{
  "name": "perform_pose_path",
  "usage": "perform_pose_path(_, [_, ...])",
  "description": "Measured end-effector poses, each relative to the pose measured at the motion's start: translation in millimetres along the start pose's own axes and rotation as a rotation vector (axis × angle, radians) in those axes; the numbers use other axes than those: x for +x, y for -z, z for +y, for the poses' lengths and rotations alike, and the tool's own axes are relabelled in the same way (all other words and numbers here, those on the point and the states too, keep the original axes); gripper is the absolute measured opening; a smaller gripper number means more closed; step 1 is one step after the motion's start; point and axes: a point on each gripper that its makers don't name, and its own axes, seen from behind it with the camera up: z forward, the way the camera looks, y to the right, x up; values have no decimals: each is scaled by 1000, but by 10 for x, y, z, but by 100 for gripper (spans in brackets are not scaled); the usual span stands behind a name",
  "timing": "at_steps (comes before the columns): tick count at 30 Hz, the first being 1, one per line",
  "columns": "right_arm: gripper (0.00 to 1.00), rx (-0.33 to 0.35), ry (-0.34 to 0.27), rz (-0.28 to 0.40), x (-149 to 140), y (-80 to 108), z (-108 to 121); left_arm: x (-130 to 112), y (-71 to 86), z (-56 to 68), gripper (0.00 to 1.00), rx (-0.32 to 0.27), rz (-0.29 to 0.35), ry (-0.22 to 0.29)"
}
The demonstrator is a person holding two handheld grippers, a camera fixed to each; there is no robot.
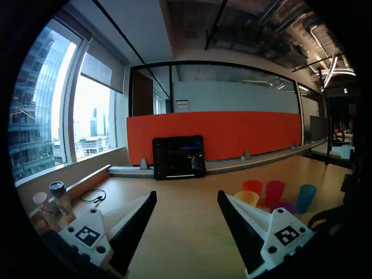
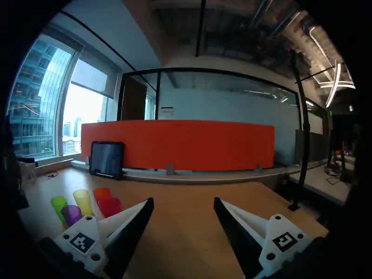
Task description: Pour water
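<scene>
Wooden desk, cups untouched — left gripper and right gripper gape wide, empty — pouring hasn't begun, I'd judge.

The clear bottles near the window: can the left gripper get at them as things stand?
Probably yes. The left gripper is open and empty, and only bare desk lies between it and the clear bottles, off to its left. A black cable lies nearby but seems beside the path.
</scene>
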Motion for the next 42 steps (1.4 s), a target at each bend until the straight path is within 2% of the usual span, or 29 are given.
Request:
perform_pose_path(4, [100, 14, 4, -11, 86, -44, -40, 161, -49, -11, 97, -7, -1, 7])
perform_pose_path(14, [100, 63, 8, -17, 514, -111, -138, 619, -154, 13, 97, -40, -25, 59])
perform_pose_path(26, [100, 96, 43, -3, 1044, -97, -219, 1227, -178, 38, 97, -70, -3, 38])
perform_pose_path(33, [100, 105, 53, 13, 1226, -74, -237, 1422, -174, 109, 97, -106, -4, 41])
perform_pose_path(42, [100, 163, 34, -2, 1175, -42, -332, 1449, -155, 229, 97, -168, -1, 53])
